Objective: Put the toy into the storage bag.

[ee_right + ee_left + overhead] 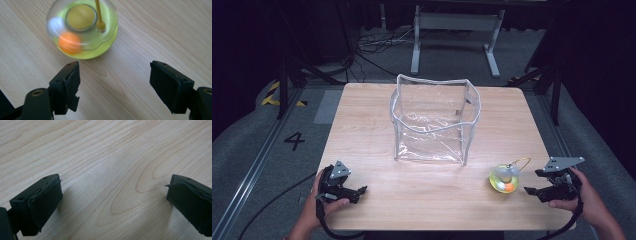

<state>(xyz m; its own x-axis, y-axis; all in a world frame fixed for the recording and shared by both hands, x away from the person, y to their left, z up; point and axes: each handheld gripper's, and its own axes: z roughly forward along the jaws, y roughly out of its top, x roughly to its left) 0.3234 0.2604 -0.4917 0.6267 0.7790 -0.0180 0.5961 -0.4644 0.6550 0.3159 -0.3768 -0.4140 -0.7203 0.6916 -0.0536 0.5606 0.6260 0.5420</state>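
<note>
The right claw [532, 191] stands open with nothing between its jaws, hovering just above the table [377, 150] and aimed at the small clear yellow ball toy [504, 179], which sits just ahead of its tips and a little to the side of its left jaw in the right gripper view. The toy [81, 28] is round, so it has no long axis to square up to; its thin yellow loop [522, 161] rises from the top, on the side nearest this claw. The left claw [361, 191] is also open and empty, well apart from the toy, so the right hand is clearly the nearer. The clear pouch [432, 120] stands open beyond both.
</note>
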